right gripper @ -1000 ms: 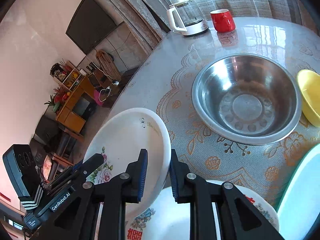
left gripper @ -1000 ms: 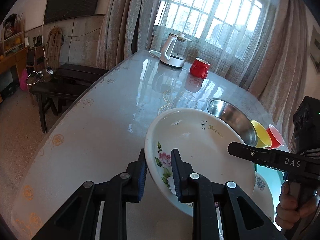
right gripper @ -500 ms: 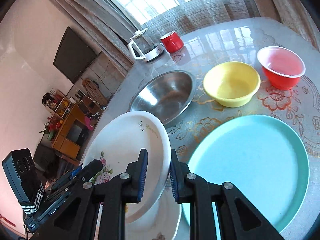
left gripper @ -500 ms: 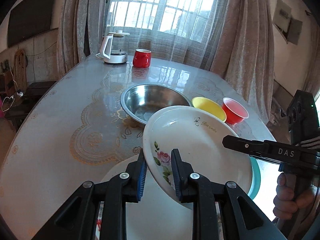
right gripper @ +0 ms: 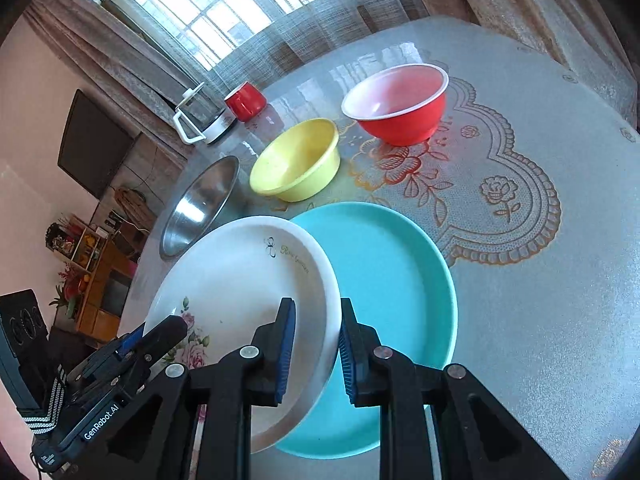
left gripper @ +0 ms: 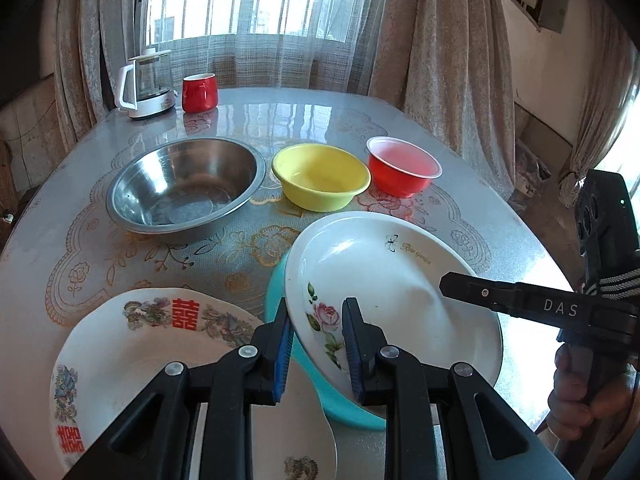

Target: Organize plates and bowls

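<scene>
Both the left claw [left gripper: 316, 344] and the right claw [right gripper: 316, 354] pinch opposite rims of the rose plate [left gripper: 384, 276], tilted over the teal plate [right gripper: 400, 264]. It looks stiff, glossy, slippery and breakable; rim grips suit it.

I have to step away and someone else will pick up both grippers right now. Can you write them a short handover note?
Left gripper: shut on the near rim of the white rose plate.
Right gripper: shut on the same plate's opposite rim.
The plate hangs tilted over the teal plate, not set down yet.
A plate with red characters lies to the left. Steel bowl, yellow bowl and red bowl stand in a row behind, unstacked.
Left: lower the plate, then sort the bowls.
</scene>
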`<state>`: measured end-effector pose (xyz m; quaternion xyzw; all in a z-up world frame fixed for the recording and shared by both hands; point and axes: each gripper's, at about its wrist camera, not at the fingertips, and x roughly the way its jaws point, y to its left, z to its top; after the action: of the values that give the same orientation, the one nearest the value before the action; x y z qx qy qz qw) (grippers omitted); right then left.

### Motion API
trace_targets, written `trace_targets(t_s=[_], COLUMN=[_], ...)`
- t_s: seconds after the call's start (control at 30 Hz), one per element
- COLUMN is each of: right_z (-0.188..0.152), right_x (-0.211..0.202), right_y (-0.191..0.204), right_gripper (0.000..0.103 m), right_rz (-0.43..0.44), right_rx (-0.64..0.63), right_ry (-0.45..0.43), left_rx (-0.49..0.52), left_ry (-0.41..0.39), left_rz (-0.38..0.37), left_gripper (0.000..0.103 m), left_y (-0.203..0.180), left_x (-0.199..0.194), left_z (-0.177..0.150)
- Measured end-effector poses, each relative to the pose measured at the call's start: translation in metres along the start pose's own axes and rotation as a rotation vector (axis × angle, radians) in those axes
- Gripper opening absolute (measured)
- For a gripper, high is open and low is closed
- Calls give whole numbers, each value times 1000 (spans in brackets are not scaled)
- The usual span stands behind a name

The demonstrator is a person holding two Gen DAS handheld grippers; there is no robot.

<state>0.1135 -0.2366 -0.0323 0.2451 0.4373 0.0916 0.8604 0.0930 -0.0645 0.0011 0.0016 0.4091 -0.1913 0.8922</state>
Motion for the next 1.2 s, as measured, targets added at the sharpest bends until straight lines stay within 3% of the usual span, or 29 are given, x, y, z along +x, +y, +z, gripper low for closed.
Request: trace_targets(t_s=[0.27, 0.67, 0.93, 1.2], right_z=[0, 0, 0, 1], right_x=[9, 17, 20, 13], right_y=[-30, -26, -17, -24], right_gripper=[21, 23, 25, 29], right_rz=[-30, -100, -124, -85], right_rx=[32, -62, -157, -95], right_ry=[28, 24, 39, 36], left_rx=[29, 55, 80, 78], left_ry=[67, 117, 59, 27], left_rz=[45, 122, 162, 156], left_gripper=[24, 24, 27, 27], left_y=[-17, -24, -28, -24], left_x=[26, 44, 30, 20], left_z=[-6, -10, -7, -5])
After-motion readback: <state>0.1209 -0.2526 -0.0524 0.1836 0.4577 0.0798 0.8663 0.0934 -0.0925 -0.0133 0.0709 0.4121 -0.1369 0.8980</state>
